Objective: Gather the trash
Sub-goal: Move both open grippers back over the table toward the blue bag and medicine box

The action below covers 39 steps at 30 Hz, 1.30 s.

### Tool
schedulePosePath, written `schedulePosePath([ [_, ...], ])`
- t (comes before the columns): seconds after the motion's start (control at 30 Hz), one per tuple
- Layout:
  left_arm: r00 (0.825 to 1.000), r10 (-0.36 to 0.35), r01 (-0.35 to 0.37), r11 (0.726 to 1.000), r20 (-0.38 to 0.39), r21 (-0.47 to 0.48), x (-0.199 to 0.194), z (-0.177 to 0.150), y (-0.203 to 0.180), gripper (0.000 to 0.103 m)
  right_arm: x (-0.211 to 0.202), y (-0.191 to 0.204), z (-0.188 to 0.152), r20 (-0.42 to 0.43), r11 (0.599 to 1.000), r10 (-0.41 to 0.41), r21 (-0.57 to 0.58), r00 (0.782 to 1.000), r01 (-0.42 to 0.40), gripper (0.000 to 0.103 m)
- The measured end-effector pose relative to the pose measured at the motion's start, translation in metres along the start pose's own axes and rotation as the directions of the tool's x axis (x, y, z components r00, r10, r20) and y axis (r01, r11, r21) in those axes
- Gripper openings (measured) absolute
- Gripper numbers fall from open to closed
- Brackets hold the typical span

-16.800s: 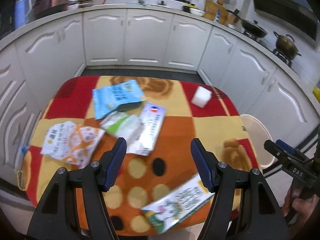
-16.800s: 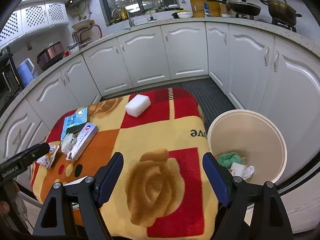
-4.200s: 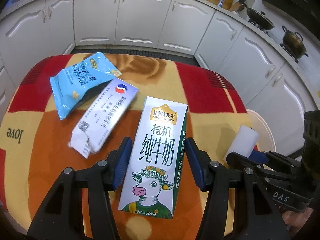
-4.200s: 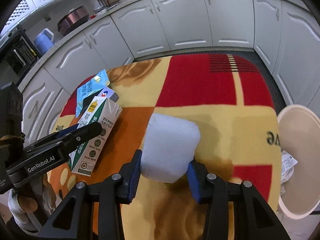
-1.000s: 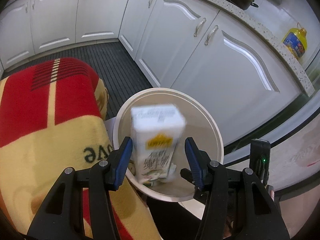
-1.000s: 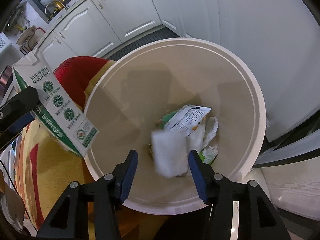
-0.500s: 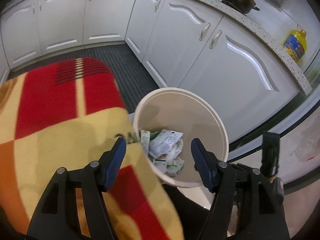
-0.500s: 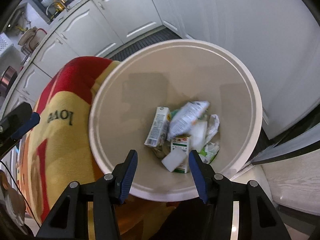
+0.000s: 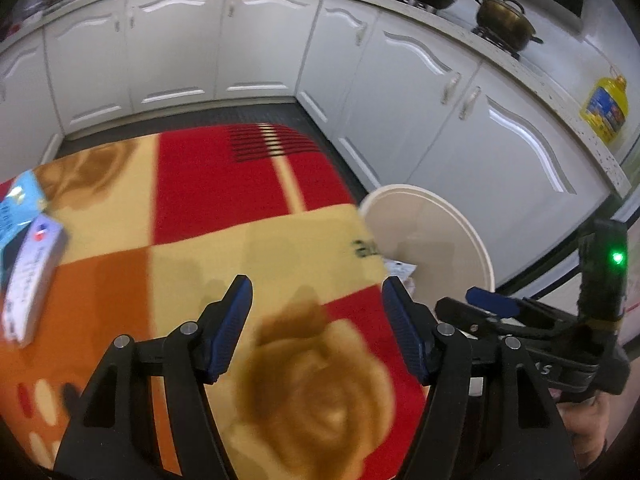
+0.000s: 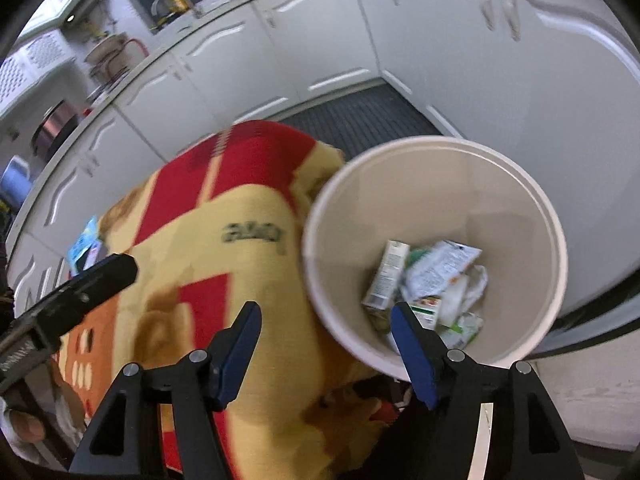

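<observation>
Cabinets [image 9: 256, 48]: white, curved run across the 12 o'clock band in both views.

Blanket [image 9: 224, 200]: red, yellow and orange checks with a brown rose, covering the table; fills the lower left of both views.

Bin [image 10: 516, 216]: cream, round, open-topped, on the floor just beside the blanket's edge; at 3 o'clock in the right wrist view, at 3 o'clock and partly hidden by the blanket in the left wrist view [image 9: 452, 232].

Left gripper [image 9: 318, 330]: at 6 o'clock, over the rose; jaws parted about halfway, nothing between them.

Right gripper [image 10: 326, 346]: at 6 o'clock, over the bin's near rim; jaws have just been opening, now about halfway apart, nothing between them.

Trash in bin [image 10: 432, 280]: milk carton [image 10: 386, 276], crumpled wrappers and paper, heaped on the bottom.

White box [image 9: 34, 276]: lying flat on the blanket, 9 o'clock, blurred.

Blue packet [image 9: 16, 208]: touching the box, possibly overlapping it; 9 o'clock edge.
</observation>
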<state>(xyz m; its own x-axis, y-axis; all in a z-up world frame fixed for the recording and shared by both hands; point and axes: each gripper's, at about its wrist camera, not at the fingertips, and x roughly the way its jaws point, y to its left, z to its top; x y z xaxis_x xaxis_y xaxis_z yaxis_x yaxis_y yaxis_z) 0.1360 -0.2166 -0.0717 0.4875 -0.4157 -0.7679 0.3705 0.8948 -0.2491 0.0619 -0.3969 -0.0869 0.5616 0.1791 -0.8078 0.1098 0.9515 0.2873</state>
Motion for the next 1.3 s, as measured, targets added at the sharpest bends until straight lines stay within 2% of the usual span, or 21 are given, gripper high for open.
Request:
schedulePosePath([
  [0.3,0.996,0.091,-0.089,0.992,0.018,-0.088,-0.044,-0.013,0.079,0.066,0.018,0.074,0.003,-0.029,0.991,0.077,-0.112,0.997,-0.080,0.065],
  [0.47,0.990,0.143,-0.140,0.982,0.013,-0.128,-0.062,-0.024,0.121,0.066,0.038,0.117,-0.002,-0.079,0.976,0.128,-0.166,0.989,-0.139,0.065],
  [0.67,0.973,0.229,-0.222,0.954,0.014,-0.201,-0.083,-0.040,0.181,0.066,0.060,0.159,-0.011,-0.136,0.955,0.144,-0.240,0.980,-0.174,0.065],
  [0.8,0.959,0.283,-0.273,0.920,-0.003,-0.281,-0.081,-0.045,0.222,0.066,0.066,0.172,-0.012,-0.152,0.947,0.152,-0.260,0.977,-0.188,0.065],
  [0.93,0.969,0.245,-0.236,0.908,-0.016,-0.346,-0.069,-0.039,0.247,0.066,0.070,0.179,-0.013,-0.163,0.945,0.149,-0.268,0.975,-0.189,0.065],
  [1.1,0.992,0.128,-0.128,0.931,-0.024,-0.342,-0.045,-0.026,0.243,0.066,0.070,0.180,-0.011,-0.162,0.946,0.143,-0.267,0.976,-0.183,0.065],
  [1.3,0.994,0.106,-0.105,0.929,-0.015,-0.355,-0.027,-0.015,0.237,0.066,0.070,0.169,-0.006,-0.156,0.954,0.136,-0.244,0.978,-0.171,0.065],
])
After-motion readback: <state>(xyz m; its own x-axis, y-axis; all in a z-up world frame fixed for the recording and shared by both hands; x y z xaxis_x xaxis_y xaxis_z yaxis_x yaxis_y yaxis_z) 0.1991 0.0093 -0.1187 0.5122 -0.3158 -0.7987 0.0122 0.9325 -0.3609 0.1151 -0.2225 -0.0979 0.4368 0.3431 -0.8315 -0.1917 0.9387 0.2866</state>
